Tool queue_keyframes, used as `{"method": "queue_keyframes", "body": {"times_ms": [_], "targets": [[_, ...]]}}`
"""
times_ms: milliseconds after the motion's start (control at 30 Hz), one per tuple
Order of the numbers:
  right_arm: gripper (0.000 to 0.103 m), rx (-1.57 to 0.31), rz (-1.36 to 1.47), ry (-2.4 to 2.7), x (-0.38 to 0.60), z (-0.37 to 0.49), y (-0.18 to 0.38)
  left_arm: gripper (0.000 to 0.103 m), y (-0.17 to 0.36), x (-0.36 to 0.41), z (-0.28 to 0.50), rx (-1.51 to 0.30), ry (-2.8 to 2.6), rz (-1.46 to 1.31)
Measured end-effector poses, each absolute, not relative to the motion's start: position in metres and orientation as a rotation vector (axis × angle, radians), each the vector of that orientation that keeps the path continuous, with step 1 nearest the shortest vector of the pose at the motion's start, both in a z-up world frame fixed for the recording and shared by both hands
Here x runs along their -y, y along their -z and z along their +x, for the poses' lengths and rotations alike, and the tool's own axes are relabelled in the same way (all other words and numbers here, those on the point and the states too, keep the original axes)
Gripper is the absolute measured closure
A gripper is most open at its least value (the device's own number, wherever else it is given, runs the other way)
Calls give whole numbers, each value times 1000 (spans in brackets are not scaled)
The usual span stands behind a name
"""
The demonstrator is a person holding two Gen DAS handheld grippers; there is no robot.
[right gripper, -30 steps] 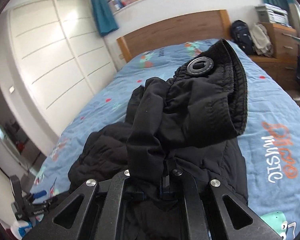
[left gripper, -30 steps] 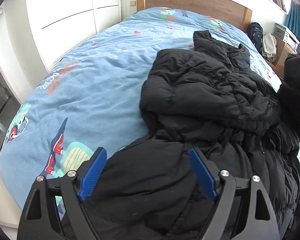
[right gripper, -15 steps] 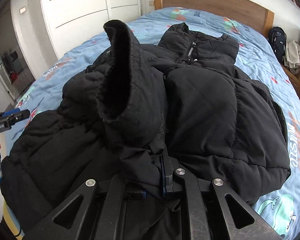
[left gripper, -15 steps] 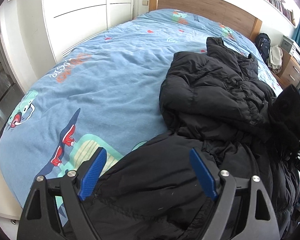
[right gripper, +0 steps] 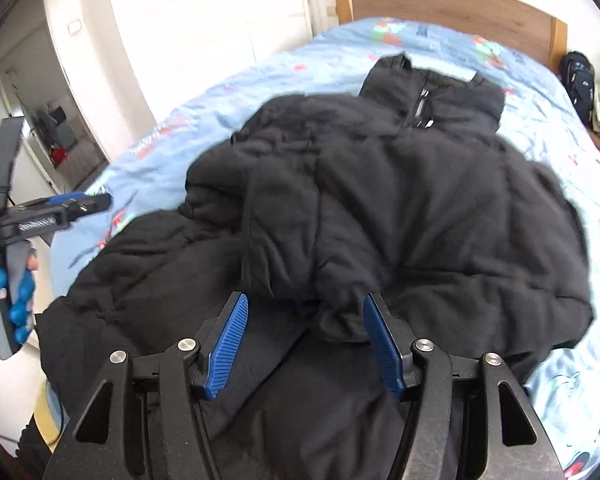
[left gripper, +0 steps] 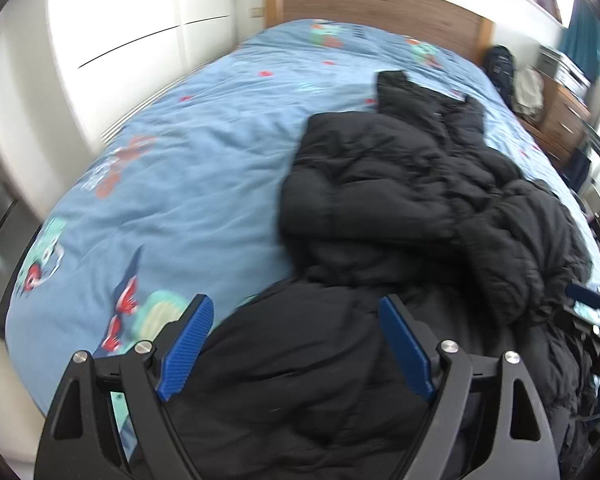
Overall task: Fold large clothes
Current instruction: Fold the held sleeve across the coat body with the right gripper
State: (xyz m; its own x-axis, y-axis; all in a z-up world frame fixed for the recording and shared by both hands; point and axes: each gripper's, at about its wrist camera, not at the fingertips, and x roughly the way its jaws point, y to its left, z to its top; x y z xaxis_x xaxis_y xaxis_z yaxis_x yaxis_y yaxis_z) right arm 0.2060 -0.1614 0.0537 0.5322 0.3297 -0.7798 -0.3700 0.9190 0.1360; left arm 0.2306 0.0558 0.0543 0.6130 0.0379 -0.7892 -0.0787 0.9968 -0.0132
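Observation:
A black puffer jacket [left gripper: 400, 200] lies on a blue patterned bed cover [left gripper: 180, 168], collar toward the headboard, with both sleeves folded onto its body. It also shows in the right wrist view [right gripper: 420, 208]. My left gripper [left gripper: 296, 312] is open and empty above the jacket's hem. My right gripper [right gripper: 304, 304] is open, its blue pads on either side of the sleeve cuff [right gripper: 340, 304] that now rests on the jacket. The left gripper also shows at the left edge of the right wrist view [right gripper: 52, 212].
A wooden headboard [left gripper: 380, 0] stands at the far end. White wardrobe doors [left gripper: 120, 40] line the left side. A bedside cabinet [left gripper: 560, 120] with clothes and a dark backpack [left gripper: 500, 64] stands at the far right.
My right gripper carried the sleeve across the jacket, lowered it and opened, letting the cuff go. The left gripper stayed open above the hem.

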Motion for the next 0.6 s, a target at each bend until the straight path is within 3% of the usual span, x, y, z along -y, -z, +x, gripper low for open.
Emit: {"method": "queue_keyframes", "body": {"times_ms": [300,467,600], "targets": [[43,-866,61,-175,263,251,-67,18,-53,92,300,-906,230,11],[43,-960,92,-179,280,279,-25,18,-6,140,346,-995,277,29],[41,-1008,66,-194,280,289,18,11,40,144,363,-1044,292,38]]}}
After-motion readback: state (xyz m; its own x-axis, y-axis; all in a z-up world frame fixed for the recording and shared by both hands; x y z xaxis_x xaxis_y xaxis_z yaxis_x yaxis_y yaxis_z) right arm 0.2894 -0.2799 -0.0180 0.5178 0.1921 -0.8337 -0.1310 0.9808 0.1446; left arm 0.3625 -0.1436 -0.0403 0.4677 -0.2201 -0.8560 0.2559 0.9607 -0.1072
